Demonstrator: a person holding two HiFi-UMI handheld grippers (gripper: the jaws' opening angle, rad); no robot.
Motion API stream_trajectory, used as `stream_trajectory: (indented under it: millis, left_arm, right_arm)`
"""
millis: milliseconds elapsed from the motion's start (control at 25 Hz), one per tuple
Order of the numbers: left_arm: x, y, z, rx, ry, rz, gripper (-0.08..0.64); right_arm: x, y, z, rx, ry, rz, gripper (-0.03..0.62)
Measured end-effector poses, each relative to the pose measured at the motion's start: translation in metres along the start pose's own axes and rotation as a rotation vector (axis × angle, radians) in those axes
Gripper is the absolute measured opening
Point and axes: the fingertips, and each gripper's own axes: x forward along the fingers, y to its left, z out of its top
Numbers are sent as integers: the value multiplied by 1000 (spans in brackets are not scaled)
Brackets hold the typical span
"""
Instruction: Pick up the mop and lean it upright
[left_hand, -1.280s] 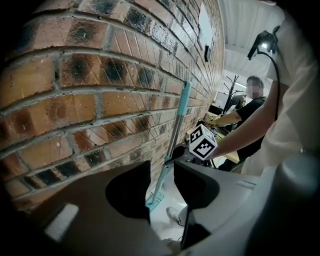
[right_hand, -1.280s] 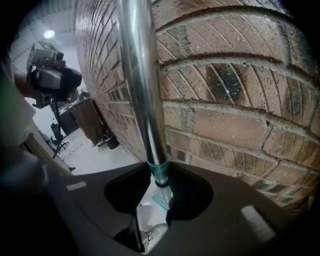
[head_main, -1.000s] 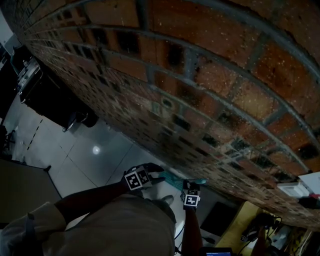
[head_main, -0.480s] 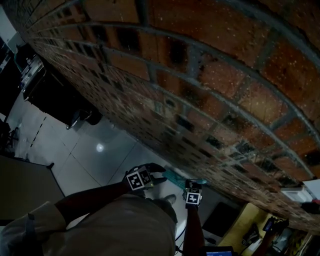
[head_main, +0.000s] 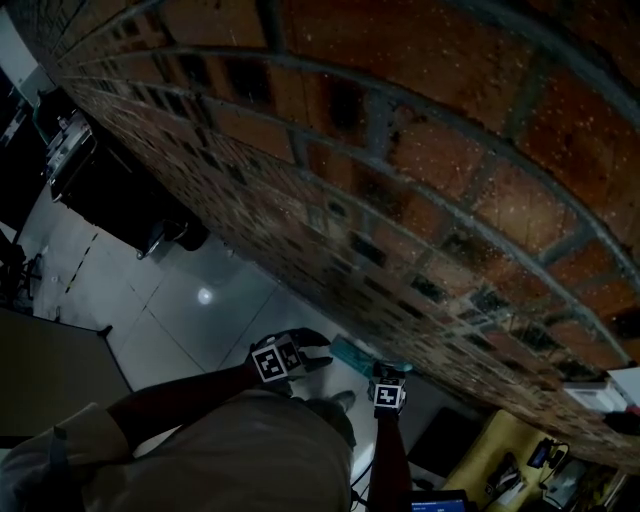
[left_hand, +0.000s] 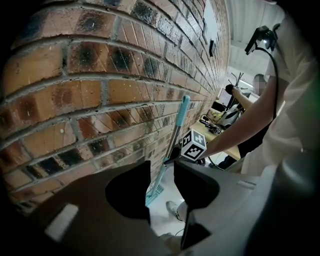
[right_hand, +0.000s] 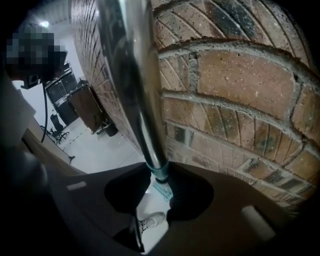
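Right gripper (right_hand: 159, 186) pinches the mop (right_hand: 134, 75) by its pole, apparently steadying it near-upright beside the brick wall (left_hand: 95, 95). Left gripper (left_hand: 162, 181) is spread, empty, standing clear.

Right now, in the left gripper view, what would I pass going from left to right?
Wall → mop → marker cube → arm → shirt.
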Motion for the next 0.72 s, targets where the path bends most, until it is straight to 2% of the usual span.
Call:
stream_trajectory:
  millis: [720]
  left_arm:
    - [5,0,-2,-2,29,3,167]
  right_arm:
    - [22,-7,-15,-47,78,6,110]
